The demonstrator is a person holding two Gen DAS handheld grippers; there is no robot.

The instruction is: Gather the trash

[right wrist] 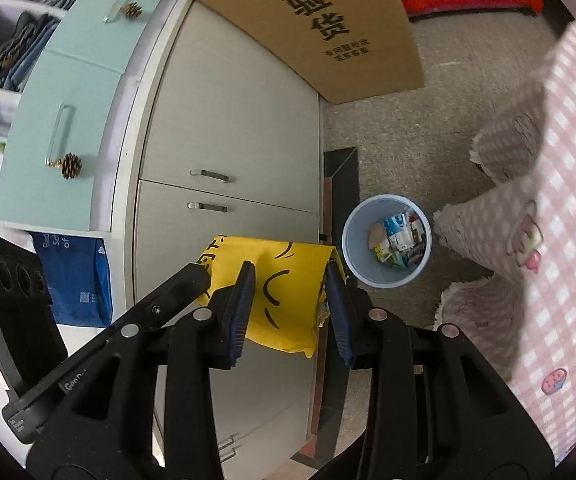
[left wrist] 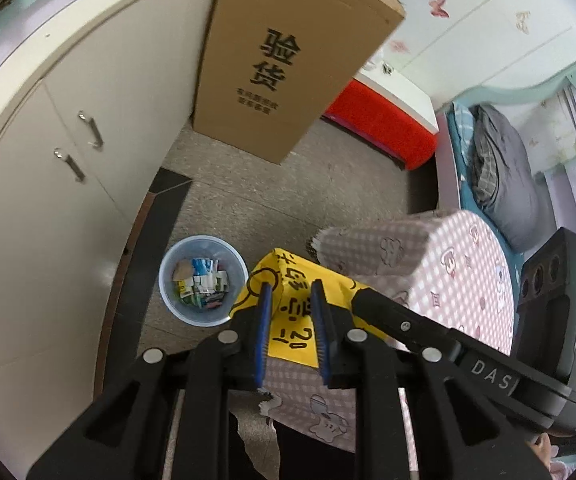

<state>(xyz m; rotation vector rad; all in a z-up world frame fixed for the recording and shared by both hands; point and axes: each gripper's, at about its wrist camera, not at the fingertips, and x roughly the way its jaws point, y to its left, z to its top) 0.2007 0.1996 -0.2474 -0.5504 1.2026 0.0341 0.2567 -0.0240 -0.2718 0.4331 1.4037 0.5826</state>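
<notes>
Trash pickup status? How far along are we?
Done: the blue bin on the floor already holds several scraps. In hand: both claws, left and right, grip one yellow wrapper between them, short of the bin. Left: carry it over the bin and drop it.

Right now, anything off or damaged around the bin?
The yellow package, held between both grippers, has a ragged, torn edge by the right gripper. A big cardboard box leans tilted against the cabinet. The bin stands upright, nothing spilled around it.

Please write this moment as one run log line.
yellow bag | held by left gripper and right gripper | blue bin on floor, holds trash
</notes>
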